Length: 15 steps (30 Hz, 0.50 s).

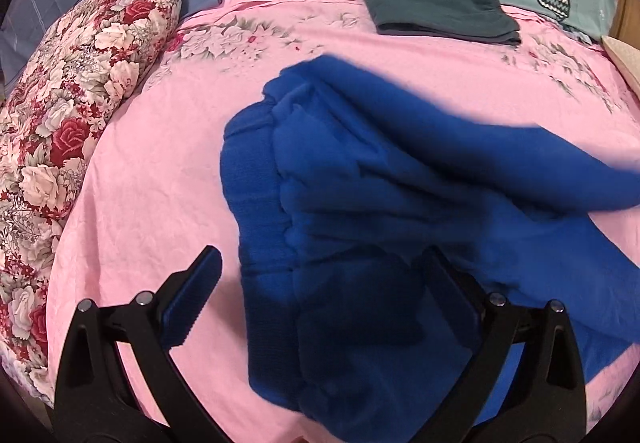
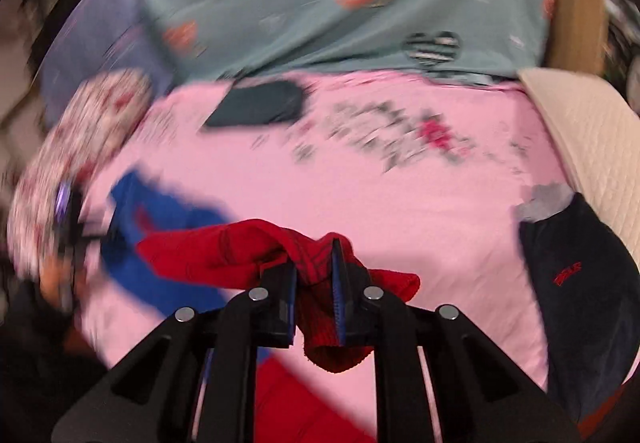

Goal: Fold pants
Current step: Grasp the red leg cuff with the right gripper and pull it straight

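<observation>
Blue pants with red lower legs lie on the pink bedsheet. In the left wrist view their waistband end is bunched in front of my left gripper, which is open, its jaws spread on either side of the waistband edge without clamping it. In the right wrist view my right gripper is shut on the red cuff end of the pants and holds it above the sheet; the blue part trails to the left. The view is motion-blurred.
A floral pillow lies at the left. A folded dark grey garment sits at the back of the bed. A dark navy garment lies at the right beside a cream quilted cover. A teal heart-print blanket lies behind.
</observation>
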Each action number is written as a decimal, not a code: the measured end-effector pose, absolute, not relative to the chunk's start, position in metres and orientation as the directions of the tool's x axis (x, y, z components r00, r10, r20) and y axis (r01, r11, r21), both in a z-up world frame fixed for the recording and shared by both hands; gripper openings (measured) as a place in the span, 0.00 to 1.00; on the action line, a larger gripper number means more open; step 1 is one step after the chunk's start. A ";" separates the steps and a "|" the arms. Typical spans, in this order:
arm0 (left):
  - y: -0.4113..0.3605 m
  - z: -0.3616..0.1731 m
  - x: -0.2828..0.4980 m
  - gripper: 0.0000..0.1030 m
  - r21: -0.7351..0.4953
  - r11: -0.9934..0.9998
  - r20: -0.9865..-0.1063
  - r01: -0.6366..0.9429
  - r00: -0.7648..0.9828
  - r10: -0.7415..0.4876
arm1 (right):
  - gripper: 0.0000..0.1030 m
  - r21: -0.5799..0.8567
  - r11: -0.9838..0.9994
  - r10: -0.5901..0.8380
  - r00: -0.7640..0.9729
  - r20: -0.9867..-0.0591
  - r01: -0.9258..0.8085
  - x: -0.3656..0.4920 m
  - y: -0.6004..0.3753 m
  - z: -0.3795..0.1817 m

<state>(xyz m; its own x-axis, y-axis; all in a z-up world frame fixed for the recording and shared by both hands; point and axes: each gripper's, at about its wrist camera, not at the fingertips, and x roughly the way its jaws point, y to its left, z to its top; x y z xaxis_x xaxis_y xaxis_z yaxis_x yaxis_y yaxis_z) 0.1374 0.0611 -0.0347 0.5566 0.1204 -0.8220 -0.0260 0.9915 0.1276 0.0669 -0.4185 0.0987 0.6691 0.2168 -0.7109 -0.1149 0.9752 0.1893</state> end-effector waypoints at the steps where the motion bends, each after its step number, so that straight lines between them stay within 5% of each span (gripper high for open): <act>1: 0.062 -0.035 0.142 0.98 0.131 0.991 -0.822 -0.035 0.554 0.129 | 0.15 0.168 0.986 0.137 0.682 -0.718 -0.021 0.108 -0.443 0.100; 3: 0.066 -0.035 0.155 0.98 0.142 0.988 -0.828 -0.066 0.539 0.155 | 0.36 0.100 0.980 -0.035 0.651 -0.759 0.170 0.171 -0.481 0.085; 6: 0.073 -0.027 0.161 0.98 0.135 0.987 -0.830 -0.092 0.533 0.164 | 0.40 -0.067 0.942 -0.238 0.515 -0.824 0.329 0.224 -0.503 0.043; 12: 0.087 -0.025 0.135 0.98 0.197 0.978 -0.833 -0.061 0.515 0.200 | 0.64 -0.053 0.994 -0.100 0.576 -0.811 0.098 0.159 -0.436 0.029; 15: 0.092 -0.034 0.113 0.98 0.203 0.979 -0.846 -0.036 0.497 0.194 | 0.66 -0.086 0.994 -0.034 0.579 -0.815 -0.062 0.098 -0.398 0.026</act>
<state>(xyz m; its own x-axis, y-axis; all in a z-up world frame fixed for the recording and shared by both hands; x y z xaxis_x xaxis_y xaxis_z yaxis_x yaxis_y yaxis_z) 0.1127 0.0925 -0.0341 0.4970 0.1937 -0.8458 -0.0357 0.9785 0.2031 0.0981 -0.3978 0.0260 0.5786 -0.0343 -0.8149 -0.0617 0.9944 -0.0857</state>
